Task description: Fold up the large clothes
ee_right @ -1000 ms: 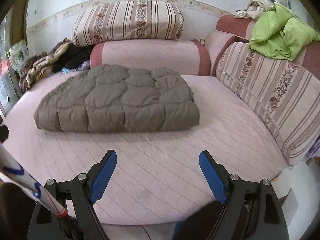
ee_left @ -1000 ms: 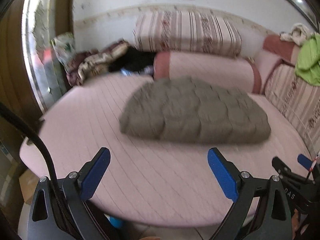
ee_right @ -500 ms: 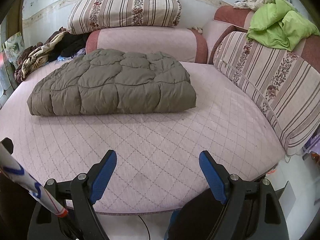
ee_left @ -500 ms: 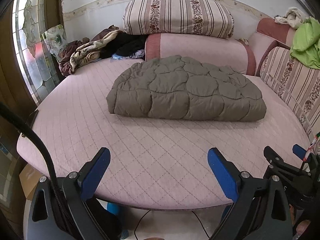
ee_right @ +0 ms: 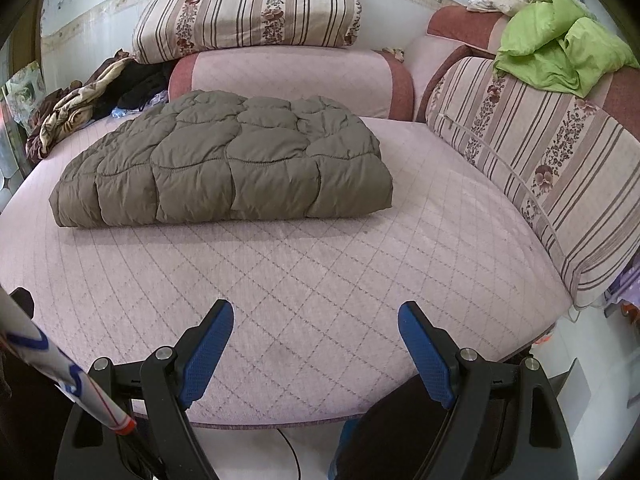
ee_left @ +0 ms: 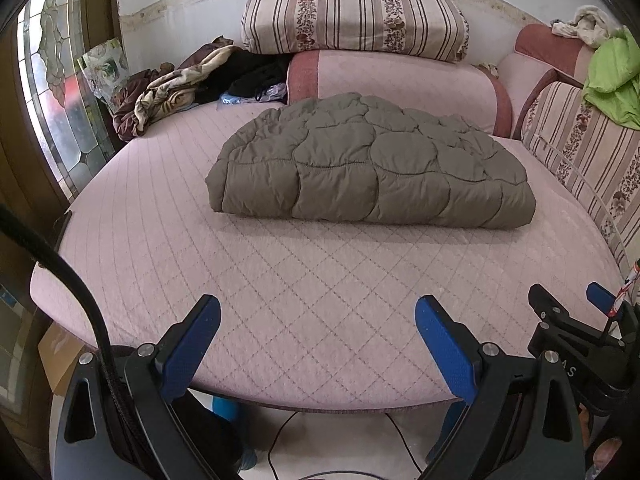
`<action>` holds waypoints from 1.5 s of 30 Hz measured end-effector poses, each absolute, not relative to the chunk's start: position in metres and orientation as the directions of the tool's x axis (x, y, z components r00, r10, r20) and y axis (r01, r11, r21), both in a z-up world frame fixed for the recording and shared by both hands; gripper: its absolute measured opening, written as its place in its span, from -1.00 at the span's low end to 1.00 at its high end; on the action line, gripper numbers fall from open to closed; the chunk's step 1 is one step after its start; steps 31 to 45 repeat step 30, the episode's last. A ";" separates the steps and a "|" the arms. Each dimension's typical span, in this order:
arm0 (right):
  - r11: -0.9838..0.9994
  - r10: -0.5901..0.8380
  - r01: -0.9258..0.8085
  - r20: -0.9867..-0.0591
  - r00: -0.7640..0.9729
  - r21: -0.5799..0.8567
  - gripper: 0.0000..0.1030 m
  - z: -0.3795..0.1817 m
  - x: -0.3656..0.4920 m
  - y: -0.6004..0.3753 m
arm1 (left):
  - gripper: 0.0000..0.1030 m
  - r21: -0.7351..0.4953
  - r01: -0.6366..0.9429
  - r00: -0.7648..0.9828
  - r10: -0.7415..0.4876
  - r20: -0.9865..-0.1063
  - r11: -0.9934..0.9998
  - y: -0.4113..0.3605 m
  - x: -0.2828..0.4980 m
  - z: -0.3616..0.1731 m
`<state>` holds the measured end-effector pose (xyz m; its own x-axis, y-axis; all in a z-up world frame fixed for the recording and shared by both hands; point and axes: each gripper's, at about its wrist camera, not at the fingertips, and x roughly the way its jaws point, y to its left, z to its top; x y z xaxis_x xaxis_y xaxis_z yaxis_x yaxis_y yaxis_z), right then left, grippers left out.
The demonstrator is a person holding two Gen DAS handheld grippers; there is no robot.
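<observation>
A folded, puffy olive-brown quilted garment (ee_right: 224,168) lies on a pale pink quilted bed cover (ee_right: 320,280), well beyond the right gripper (ee_right: 314,344), whose 2 blue-padded fingers (ee_right: 206,354) stand wide apart and hold nothing. Behind the garment sit a pink bolster with red ends (ee_right: 288,80) and a striped floral cushion (ee_right: 248,12) stacked on it. A lime-green cloth (ee_right: 560,56) drapes over the striped backrest (ee_right: 540,152) at right.

Hidden and cut-off bits

Under the folded puffy coat (ee_left: 368,168), nothing to see; its far side hidden too. Only a slice of the right gripper (ee_left: 592,312) showing at the left view's edge, rest cut off. Green blanket (ee_left: 614,84) cut by that edge. Pile of clothes (ee_right: 72,108) too tangled to tell apart.
</observation>
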<state>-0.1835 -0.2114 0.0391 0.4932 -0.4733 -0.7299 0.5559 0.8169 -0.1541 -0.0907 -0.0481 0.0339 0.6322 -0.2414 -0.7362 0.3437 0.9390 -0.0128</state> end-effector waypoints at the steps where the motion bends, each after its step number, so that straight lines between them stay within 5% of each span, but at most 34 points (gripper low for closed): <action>1: 0.817 -0.471 0.555 -0.733 0.491 -0.154 0.70 0.038 -0.183 -0.212 | 0.89 -0.014 0.344 0.629 -0.242 -0.739 0.939 -0.048 -0.090 0.033; 45: 0.838 -0.453 0.514 -0.755 0.474 -0.180 0.70 0.022 -0.161 -0.203 | 0.89 -0.017 0.312 0.585 -0.206 -0.784 0.950 -0.050 -0.071 0.011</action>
